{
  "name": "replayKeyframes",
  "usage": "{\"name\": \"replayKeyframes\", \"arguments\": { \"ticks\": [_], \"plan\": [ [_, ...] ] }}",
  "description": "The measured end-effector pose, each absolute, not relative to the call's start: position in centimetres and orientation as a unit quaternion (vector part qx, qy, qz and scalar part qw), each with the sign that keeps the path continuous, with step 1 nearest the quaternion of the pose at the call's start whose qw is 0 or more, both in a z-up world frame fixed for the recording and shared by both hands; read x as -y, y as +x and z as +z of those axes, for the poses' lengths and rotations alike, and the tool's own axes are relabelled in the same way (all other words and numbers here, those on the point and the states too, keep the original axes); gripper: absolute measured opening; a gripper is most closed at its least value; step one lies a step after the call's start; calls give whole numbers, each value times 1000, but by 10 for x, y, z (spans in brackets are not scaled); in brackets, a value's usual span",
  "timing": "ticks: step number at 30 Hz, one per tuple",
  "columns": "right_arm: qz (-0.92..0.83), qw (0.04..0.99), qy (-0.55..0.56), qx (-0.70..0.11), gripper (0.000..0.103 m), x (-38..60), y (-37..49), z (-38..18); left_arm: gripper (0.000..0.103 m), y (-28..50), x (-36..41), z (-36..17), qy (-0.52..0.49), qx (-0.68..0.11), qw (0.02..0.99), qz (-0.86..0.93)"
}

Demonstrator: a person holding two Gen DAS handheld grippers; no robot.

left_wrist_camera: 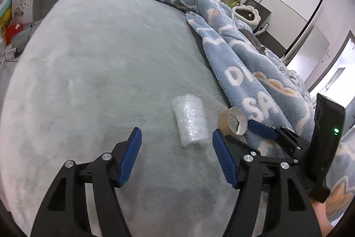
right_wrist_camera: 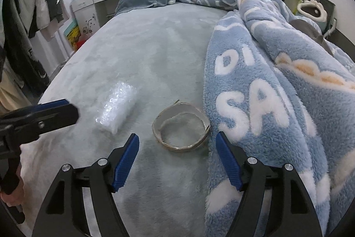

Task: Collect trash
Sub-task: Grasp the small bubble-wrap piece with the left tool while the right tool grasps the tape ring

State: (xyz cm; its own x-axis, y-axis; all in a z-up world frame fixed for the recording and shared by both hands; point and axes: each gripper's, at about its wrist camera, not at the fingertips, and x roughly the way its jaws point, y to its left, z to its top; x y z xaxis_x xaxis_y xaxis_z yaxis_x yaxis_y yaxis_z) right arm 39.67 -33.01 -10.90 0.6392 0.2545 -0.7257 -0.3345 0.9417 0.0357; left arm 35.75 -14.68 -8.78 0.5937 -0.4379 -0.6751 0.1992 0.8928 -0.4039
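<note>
Two tools, left (left_wrist_camera: 176,139) and right (right_wrist_camera: 177,143), both spread, empty; one bubble-wrap bundle (left_wrist_camera: 190,120), one cardboard ring (right_wrist_camera: 180,127).

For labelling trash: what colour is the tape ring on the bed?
The tape ring is brown cardboard with a greyish-white inside, clearest in the right wrist view.

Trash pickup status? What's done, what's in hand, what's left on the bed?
Done: nothing visibly collected; no bin or bag in view.
In hand: nothing. The left gripper is open short of the bubble wrap bundle; the right gripper is open short of the empty tape roll.
Left: both pieces lie untouched on the bed cover, the roll beside the blue blanket.
</note>
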Motion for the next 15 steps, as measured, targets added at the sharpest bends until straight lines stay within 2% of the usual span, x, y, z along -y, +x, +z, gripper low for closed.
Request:
{"name": "replayKeyframes", "arguments": {
  "ticks": [15],
  "plan": [
    [196, 903, -61, -378, 72, 329, 396, -111, 67, 381, 161, -107, -182, -421, 867, -197]
  ]
}}
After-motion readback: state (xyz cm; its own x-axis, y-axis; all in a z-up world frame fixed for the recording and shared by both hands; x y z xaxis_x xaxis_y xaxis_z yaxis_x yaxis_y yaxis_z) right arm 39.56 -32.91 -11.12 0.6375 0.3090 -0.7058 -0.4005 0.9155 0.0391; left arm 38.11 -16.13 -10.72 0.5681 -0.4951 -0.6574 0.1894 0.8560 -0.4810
